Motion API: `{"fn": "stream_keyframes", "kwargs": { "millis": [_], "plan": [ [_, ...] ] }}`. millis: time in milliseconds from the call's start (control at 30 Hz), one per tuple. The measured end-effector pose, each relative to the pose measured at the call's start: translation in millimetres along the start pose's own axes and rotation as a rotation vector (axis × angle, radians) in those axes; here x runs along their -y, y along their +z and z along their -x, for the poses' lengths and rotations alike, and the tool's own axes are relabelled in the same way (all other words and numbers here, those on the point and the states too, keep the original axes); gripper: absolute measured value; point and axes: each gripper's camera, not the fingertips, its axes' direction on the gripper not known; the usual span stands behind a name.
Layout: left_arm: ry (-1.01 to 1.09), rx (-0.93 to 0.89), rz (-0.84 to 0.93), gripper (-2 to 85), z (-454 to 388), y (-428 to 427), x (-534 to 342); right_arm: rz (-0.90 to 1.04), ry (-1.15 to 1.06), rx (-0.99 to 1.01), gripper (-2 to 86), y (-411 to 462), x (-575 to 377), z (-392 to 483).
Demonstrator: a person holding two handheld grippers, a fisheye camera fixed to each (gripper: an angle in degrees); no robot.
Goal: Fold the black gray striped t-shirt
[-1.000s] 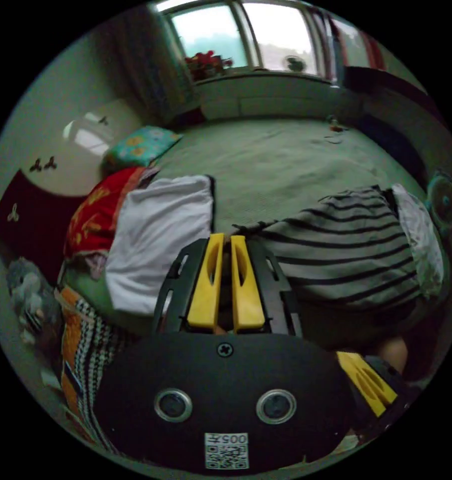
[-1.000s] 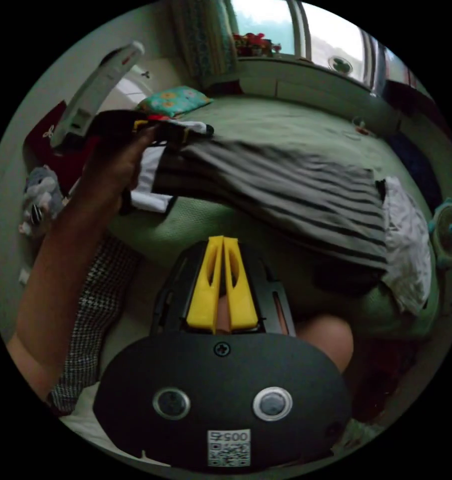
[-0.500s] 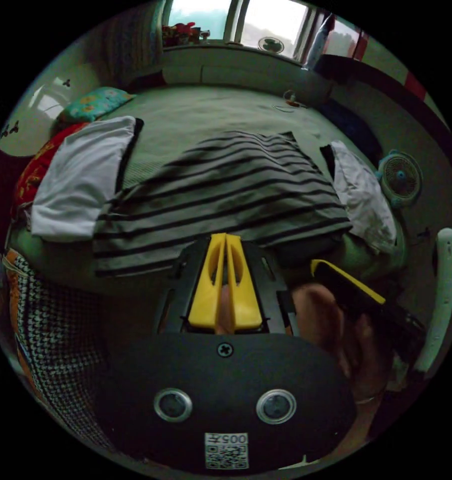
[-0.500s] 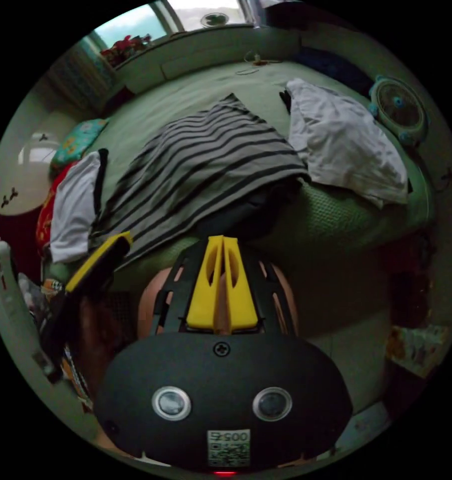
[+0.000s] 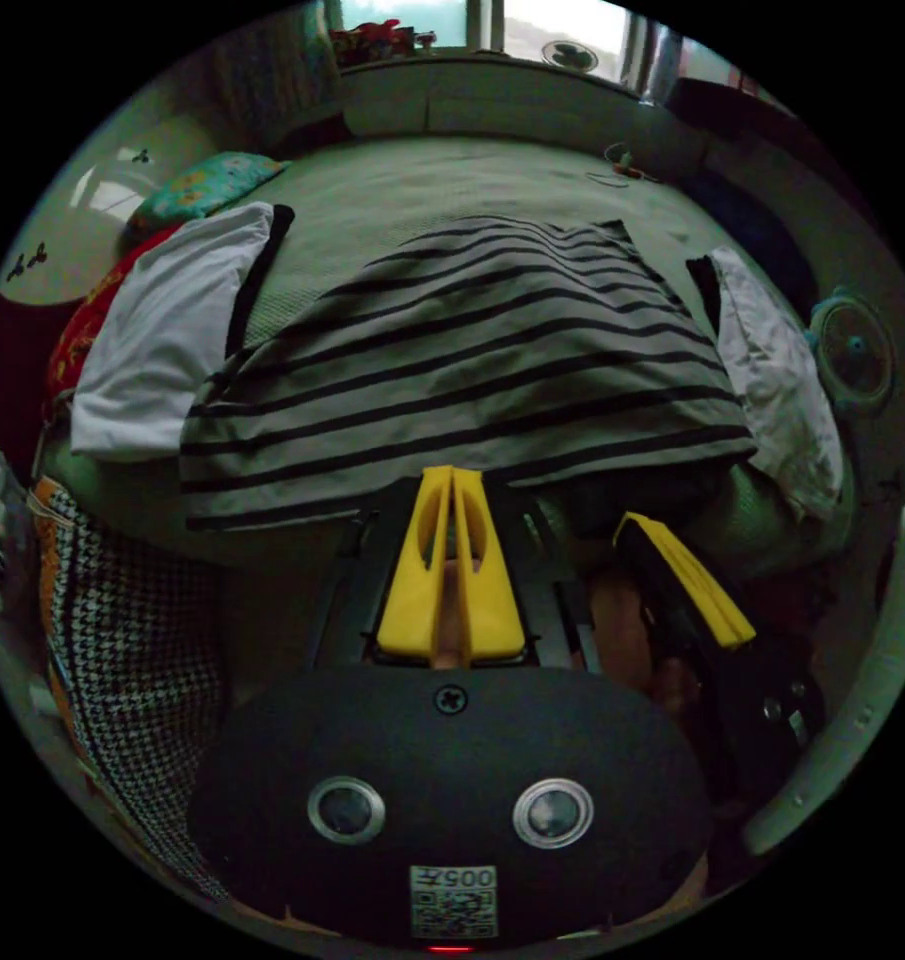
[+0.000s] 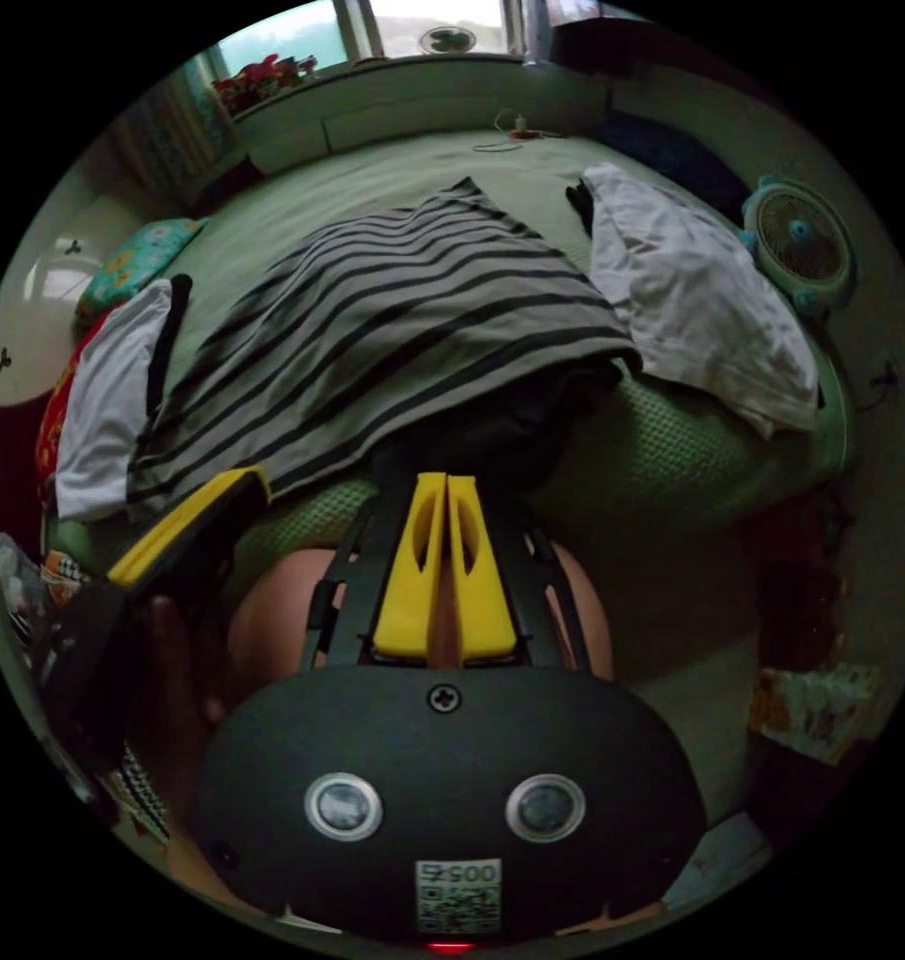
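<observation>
The striped t-shirt (image 5: 472, 370) lies spread flat on the green bed (image 5: 422, 190), between two white garments (image 5: 162, 330). Left tongs (image 5: 452, 480) hang at the shirt's near hem, jaws closed, empty. Right tongs (image 6: 444, 485) sit just beside that hem too, jaws closed on nothing.

The t-shirt (image 5: 472, 360) is gray with thin black stripes running across it. It lies on a bed cover (image 5: 422, 195) of pale green. Beside it, one folded garment (image 5: 162, 330) is white with a black edge, and another cloth (image 5: 782, 380) is plain white. A pillow (image 5: 197, 185) is teal with yellow-orange flowers, and a red cloth (image 5: 72, 335) carries yellow marks. A houndstooth fabric (image 5: 122, 640) is black and white with an orange border. The left gripper (image 5: 450, 480) and the right gripper (image 6: 444, 485) both have yellow jaws on black bodies. The small fan (image 6: 797, 245) is teal.
</observation>
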Motion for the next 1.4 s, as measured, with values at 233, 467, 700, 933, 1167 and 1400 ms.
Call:
{"fn": "stream_keyframes", "kwargs": {
  "millis": [233, 467, 700, 933, 1167, 1400],
  "plan": [
    [0.023, -0.102, -0.038, -0.4, 11.6, -5.4, -15.8, -0.02, -0.035, -0.016, -1.3, -1.2, -4.9, 7.9],
    [0.103, -0.009, -0.075, -0.2, -4.1, -11.8, -31.5, -0.03, -0.05, -0.026, -1.2, -2.3, -7.1, 13.3],
    [0.086, -0.015, -0.081, -0.1, -0.5, -13.2, -41.3, -0.033, -0.051, 0.004, -1.2, -4.6, -10.0, 11.3],
    [0.056, -0.05, -0.077, -0.1, 6.5, -12.4, -49.0, -0.029, -0.048, 0.037, -1.2, -5.7, -11.4, 8.8],
    [0.056, -0.051, -0.076, -0.1, 5.7, -11.5, -55.2, -0.031, -0.054, 0.035, -1.2, -6.9, -13.3, 11.1],
    [0.053, -0.05, -0.076, -0.1, 5.0, -10.4, -59.6, -0.033, -0.069, 0.021, -1.2, -8.1, -15.3, 16.6]
  ]
}}
